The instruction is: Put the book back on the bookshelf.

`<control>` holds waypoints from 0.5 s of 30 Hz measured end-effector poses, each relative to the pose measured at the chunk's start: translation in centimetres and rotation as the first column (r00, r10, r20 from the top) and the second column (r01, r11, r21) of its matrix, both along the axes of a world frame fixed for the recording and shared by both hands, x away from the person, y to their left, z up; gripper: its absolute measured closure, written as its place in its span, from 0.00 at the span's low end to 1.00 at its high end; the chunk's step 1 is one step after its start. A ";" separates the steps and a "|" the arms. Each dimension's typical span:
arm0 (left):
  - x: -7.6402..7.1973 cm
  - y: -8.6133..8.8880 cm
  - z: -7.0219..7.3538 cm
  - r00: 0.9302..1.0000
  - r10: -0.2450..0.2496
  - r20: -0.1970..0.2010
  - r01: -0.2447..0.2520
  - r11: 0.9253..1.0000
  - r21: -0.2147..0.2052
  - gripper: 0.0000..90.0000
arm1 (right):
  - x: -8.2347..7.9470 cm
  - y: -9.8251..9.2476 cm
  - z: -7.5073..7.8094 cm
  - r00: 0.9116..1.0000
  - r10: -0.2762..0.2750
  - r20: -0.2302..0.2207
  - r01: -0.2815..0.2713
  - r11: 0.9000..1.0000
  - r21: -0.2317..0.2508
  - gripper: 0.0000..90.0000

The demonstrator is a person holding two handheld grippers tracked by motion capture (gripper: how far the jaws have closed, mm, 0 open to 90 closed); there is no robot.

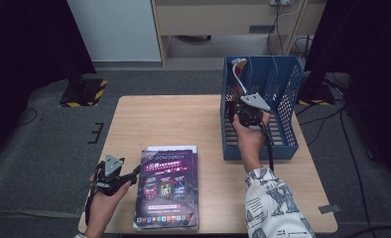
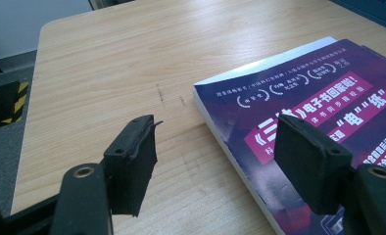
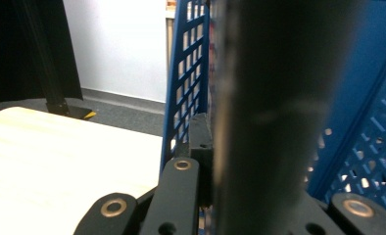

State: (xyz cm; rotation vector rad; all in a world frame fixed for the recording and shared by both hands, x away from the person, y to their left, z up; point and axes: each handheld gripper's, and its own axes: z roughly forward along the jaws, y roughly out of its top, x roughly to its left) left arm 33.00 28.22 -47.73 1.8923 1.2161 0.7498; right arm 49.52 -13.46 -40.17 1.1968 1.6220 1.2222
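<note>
A dim room with grey carpet (image 1: 44,148) surrounds a light wooden table (image 1: 173,119), its grain pale and bare across the far left half. Behind it stand a white panel (image 1: 116,29) and a beige cabinet (image 1: 218,20); black cables (image 1: 352,163) run over the floor to the right, and a yellow-and-black striped base (image 1: 84,91) sits off the table's far left corner.

On the table's right side stands a blue perforated file rack (image 1: 278,84) with upright dividers, open toward the person. At the near edge lies a stack of purple-covered books (image 1: 167,188), flat, with a white sheet's edge showing beyond its far end.

The right gripper (image 1: 244,106), held by the sleeved right hand (image 1: 250,136), reaches into the left part of the rack. Its jaws are clamped on a thin upright book (image 3: 274,117), which stands close before the right gripper view as a dark blurred slab with the rack's blue wall (image 3: 186,73) just beside it. In the high view this book's pale top edge rises above the gripper inside the rack's left compartment.

The left gripper (image 2: 215,156) rests low at the stack's left edge, jaws parted and holding nothing; one pad hangs over the bare wood, the other over the purple cover.
</note>
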 end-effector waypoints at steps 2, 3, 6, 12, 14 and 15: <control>0.0 0.0 0.0 1.000 0.001 0.000 -0.001 1.000 -0.001 0.36 | 0.0 0.2 -0.1 1.000 0.009 -0.004 -0.009 1.000 0.001 0.96; 0.0 0.0 0.0 1.000 0.001 0.000 -0.001 1.000 -0.001 0.36 | 0.0 0.4 -0.2 1.000 0.015 -0.009 -0.015 1.000 -0.003 0.95; 0.0 0.0 0.0 1.000 -0.001 0.001 0.001 1.000 0.001 0.36 | -0.1 0.7 -0.3 1.000 0.028 -0.013 -0.028 1.000 -0.012 0.94; 0.0 0.0 0.0 1.000 -0.001 0.000 0.001 1.000 0.001 0.35 | 0.0 1.0 -0.4 0.999 0.041 -0.022 -0.041 0.999 -0.003 0.88; 0.0 0.0 0.0 1.000 -0.001 0.000 0.001 1.000 0.000 0.35 | 0.0 1.0 -0.5 0.999 0.043 -0.026 -0.043 0.999 -0.002 0.87; 0.0 0.0 0.0 1.000 -0.001 -0.001 0.001 1.000 0.000 0.35 | 0.0 1.0 -0.5 0.999 0.042 -0.026 -0.042 0.999 0.000 0.87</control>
